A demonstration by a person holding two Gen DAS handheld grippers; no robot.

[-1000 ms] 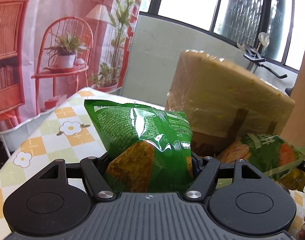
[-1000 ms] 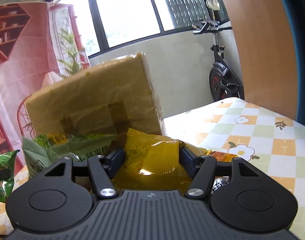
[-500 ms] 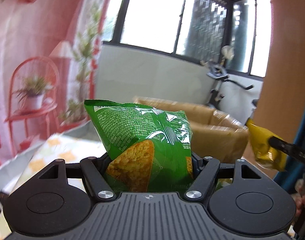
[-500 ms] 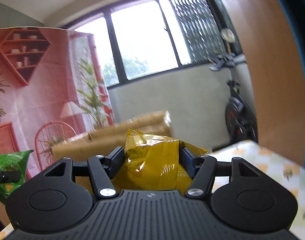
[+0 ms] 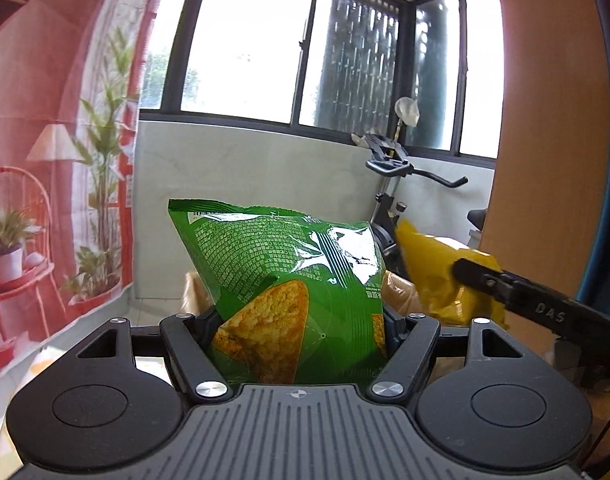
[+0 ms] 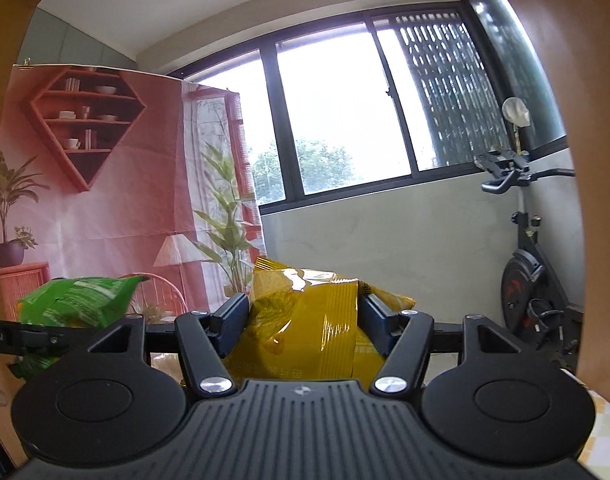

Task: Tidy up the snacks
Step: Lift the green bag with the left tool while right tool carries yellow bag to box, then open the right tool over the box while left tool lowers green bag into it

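Right now I have my left hand-held gripper (image 5: 297, 316) clamped on a glossy green plastic chip bag (image 5: 289, 280), raised in front of the window. Beside it, my right hand-held gripper (image 6: 303, 320) grips a crinkled yellow foil snack packet (image 6: 305, 328), above a tape-wrapped cardboard box (image 5: 401, 292).

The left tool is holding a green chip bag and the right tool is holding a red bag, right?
Almost. The left tool does hold the green chip bag, but the bag in the right tool is yellow, not red. The right wrist view shows the yellow snack bag pinched between its fingers.
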